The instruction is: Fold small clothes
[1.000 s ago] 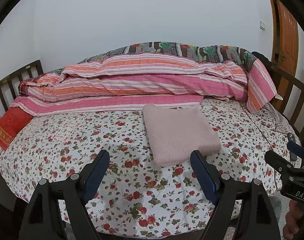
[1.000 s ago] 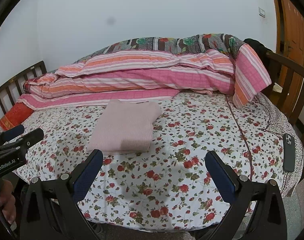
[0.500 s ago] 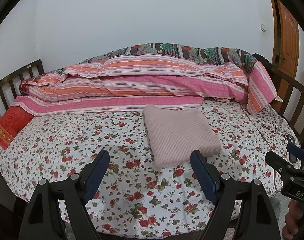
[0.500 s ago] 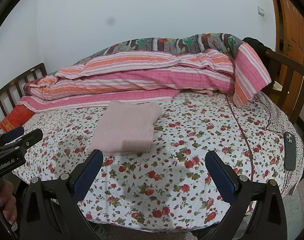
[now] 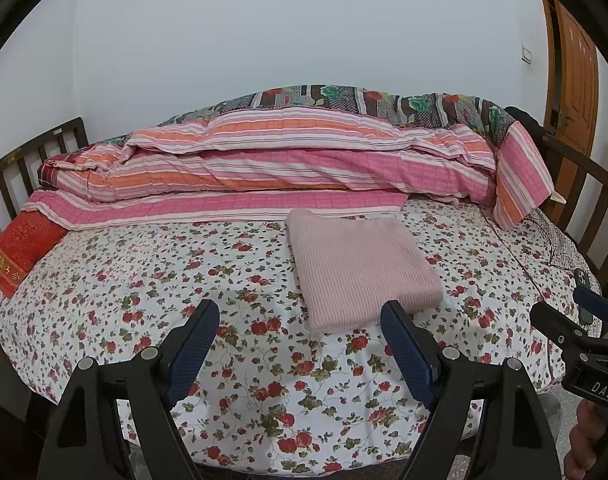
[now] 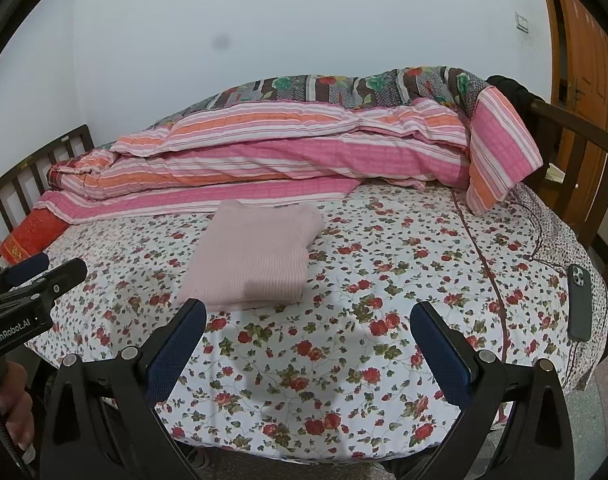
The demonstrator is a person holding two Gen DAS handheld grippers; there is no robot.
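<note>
Both grippers empty, left gripper (image 5: 299, 316) and right gripper (image 6: 308, 316) jaws spread wide over the floral bedsheet (image 5: 143, 280), folded pink knit garment (image 5: 360, 268) lying just beyond the fingertips, untouched

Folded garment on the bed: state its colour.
Pale pink ribbed knit; clearest in the left wrist view.

Red pillow (image 5: 19, 250) (left end) behind the bed rail (image 5: 7, 172)

Folded garment (image 5: 360, 270) on bed (image 5: 143, 288), before quilt (image 5: 287, 168).
</note>
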